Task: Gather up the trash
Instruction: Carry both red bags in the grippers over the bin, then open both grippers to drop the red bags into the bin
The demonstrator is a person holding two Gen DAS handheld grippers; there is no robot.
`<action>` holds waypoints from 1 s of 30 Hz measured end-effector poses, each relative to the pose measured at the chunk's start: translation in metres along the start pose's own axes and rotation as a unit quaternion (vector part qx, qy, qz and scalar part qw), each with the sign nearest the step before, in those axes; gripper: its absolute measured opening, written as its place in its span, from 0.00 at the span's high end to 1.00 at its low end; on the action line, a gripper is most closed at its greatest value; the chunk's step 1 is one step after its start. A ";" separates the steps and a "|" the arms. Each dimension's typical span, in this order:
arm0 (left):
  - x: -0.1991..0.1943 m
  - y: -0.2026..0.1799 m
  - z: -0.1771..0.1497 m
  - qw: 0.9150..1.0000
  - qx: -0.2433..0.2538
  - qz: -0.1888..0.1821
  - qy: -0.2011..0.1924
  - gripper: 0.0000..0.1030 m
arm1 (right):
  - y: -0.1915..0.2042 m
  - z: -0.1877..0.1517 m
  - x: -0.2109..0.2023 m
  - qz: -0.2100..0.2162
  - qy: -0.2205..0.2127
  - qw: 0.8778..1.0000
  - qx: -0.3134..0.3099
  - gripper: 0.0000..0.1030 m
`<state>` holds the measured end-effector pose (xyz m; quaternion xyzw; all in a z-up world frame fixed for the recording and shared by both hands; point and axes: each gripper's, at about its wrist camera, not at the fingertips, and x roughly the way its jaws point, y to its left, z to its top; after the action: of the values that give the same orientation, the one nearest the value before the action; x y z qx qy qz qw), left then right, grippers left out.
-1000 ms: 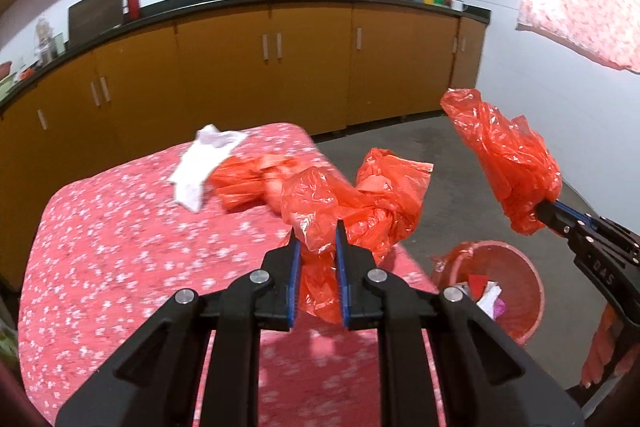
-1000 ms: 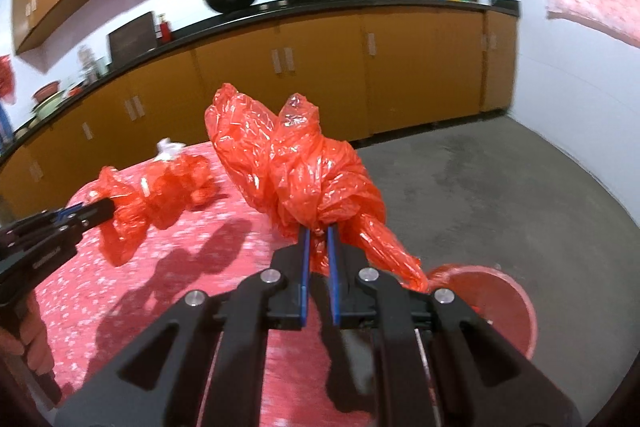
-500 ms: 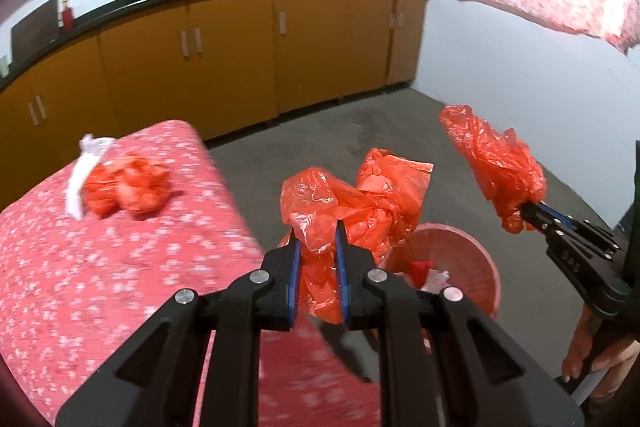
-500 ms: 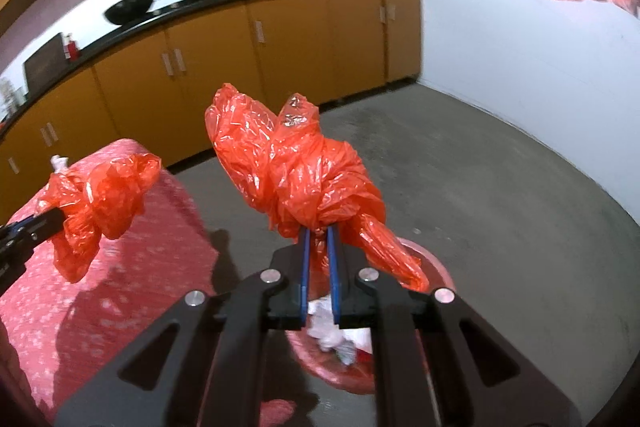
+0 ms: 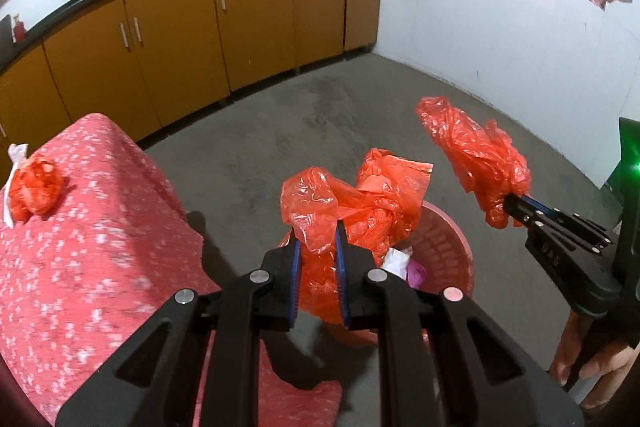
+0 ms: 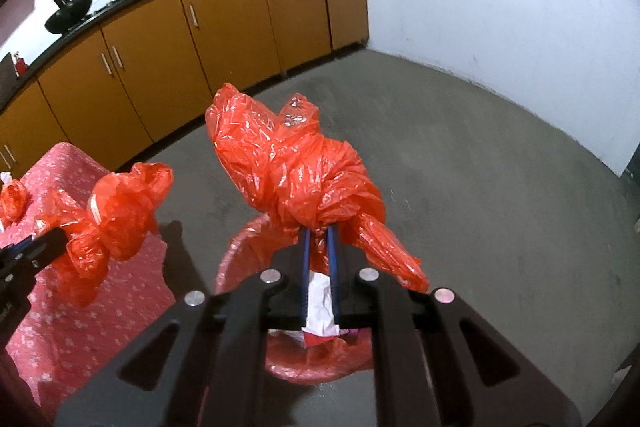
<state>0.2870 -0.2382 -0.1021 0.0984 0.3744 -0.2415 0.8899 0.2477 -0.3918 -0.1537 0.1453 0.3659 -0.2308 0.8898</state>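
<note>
Grippers now over bin, off the table.
Left gripper (image 5: 316, 251) clamps orange bag (image 5: 360, 203); right gripper (image 6: 319, 239) clamps second orange bag (image 6: 296, 171); red bin (image 5: 452, 247) directly below both, previously off to the side.

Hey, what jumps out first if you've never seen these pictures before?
Two crumpled orange plastic bags, one pinched in the left tongs and one in the right tongs, both above a pink bin on the grey floor. A third orange bundle lies on the red flowered tablecloth.
</note>
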 end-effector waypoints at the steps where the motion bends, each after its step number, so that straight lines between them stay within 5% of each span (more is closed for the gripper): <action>1: 0.004 -0.003 0.000 1.000 0.002 0.000 0.003 0.85 | -0.001 -0.001 0.004 -0.002 0.004 1.000 0.000 0.90; 25: 0.077 -0.040 -0.002 0.998 0.030 0.001 0.060 0.84 | -0.020 -0.012 0.063 0.007 0.053 0.998 0.021 0.83; 30: 0.081 -0.040 -0.002 0.998 0.029 0.000 0.063 0.78 | -0.024 -0.014 0.061 0.005 0.051 0.998 0.020 0.80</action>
<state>0.3147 -0.3007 -0.1609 0.1394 0.4221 -0.2460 0.8613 0.2653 -0.4252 -0.2098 0.1762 0.4053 -0.2259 0.8681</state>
